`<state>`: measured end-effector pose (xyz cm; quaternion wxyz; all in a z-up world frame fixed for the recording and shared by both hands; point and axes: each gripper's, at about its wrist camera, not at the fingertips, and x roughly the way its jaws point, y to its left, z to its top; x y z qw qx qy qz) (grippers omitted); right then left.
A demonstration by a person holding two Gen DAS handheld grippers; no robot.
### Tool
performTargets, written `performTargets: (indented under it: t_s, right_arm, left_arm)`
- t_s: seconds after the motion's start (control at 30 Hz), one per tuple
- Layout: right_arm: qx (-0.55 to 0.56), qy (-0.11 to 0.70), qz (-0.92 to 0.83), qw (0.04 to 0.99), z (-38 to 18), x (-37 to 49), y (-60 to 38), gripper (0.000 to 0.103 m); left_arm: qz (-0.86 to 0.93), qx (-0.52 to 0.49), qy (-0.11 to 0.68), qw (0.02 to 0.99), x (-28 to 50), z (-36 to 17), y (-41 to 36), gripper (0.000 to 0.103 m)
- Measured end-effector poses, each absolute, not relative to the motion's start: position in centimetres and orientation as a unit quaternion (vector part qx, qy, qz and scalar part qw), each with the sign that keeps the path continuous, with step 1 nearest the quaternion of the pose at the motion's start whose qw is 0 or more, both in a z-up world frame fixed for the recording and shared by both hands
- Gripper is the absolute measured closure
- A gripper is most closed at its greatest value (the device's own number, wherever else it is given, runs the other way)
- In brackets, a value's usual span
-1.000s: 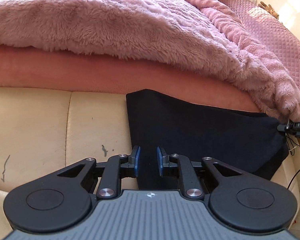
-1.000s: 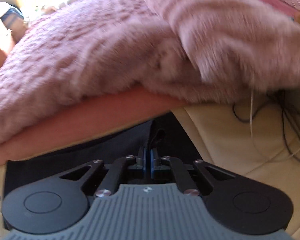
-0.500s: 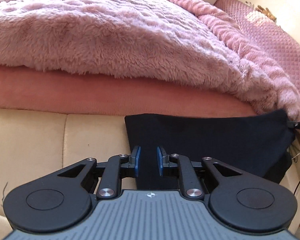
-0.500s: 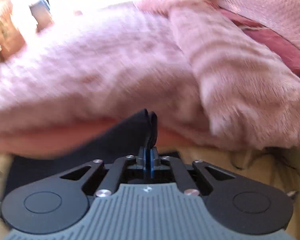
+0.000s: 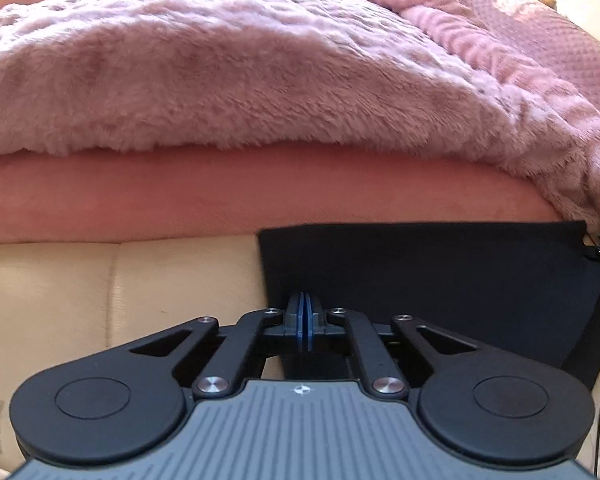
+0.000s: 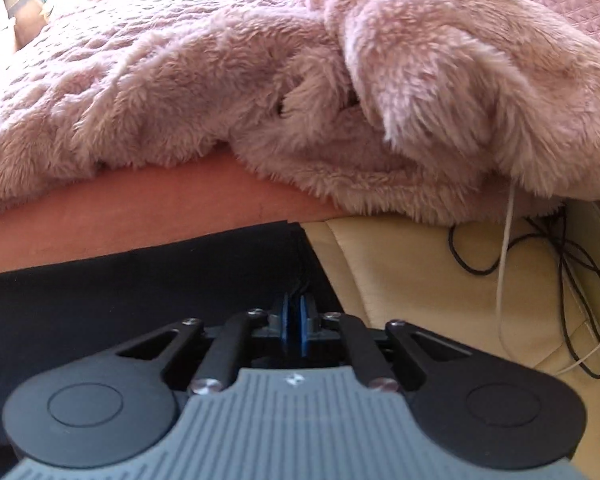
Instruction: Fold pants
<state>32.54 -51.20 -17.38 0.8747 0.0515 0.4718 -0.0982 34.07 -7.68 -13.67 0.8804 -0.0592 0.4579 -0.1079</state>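
The dark navy pants lie flat and folded on the cream cushion, their far edge against the pink mattress side. My left gripper is over their left near edge with its blue pads pressed together; whether cloth is pinched I cannot tell. In the right wrist view the pants fill the lower left. My right gripper is at their right edge, pads a narrow gap apart, with a bit of dark cloth showing at the tips.
A fluffy pink blanket overhangs the pink mattress edge just behind the pants. The cream cushion extends left. Black and white cables lie on the cushion to the right of the pants.
The right gripper carried the lifted pants edge over and down; the cloth now lies flat. The left gripper's pads went from apart to together.
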Motion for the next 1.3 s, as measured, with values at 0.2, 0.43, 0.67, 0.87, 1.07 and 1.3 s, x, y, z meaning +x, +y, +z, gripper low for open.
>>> performTargets:
  t_s: [0.2, 0.43, 0.67, 0.87, 1.07, 1.3]
  right_arm:
    - [0.008, 0.438, -0.114, 0.892, -14.4, 30.5, -50.7, 0.096]
    - [-0.021, 0.417, -0.044, 0.908, -14.8, 28.2, -47.6, 0.096]
    - [-0.004, 0.414, -0.064, 0.908, -18.0, 25.8, -48.3, 0.097]
    - [0.004, 0.413, -0.073, 0.908, -18.1, 25.7, -48.1, 0.097]
    - [-0.033, 0.432, -0.100, 0.896, -16.6, 26.4, -46.3, 0.093]
    - [-0.003, 0.391, -0.047, 0.919, -14.3, 20.8, -40.2, 0.083]
  left_arm:
    - [-0.118, -0.077, 0.433, 0.890, 31.7, -11.3, -6.4, 0.095]
    - [-0.186, -0.062, 0.436, 0.878, 26.6, -11.5, -8.2, 0.095]
    - [-0.188, -0.037, 0.459, 0.867, 23.3, -14.3, -7.8, 0.095]
    - [-0.202, -0.013, 0.467, 0.861, 20.9, -13.5, -6.3, 0.094]
    - [-0.178, 0.014, 0.467, 0.866, 19.0, -12.6, -4.9, 0.088]
    - [-0.187, 0.059, 0.434, 0.879, 17.7, -12.5, -8.0, 0.050]
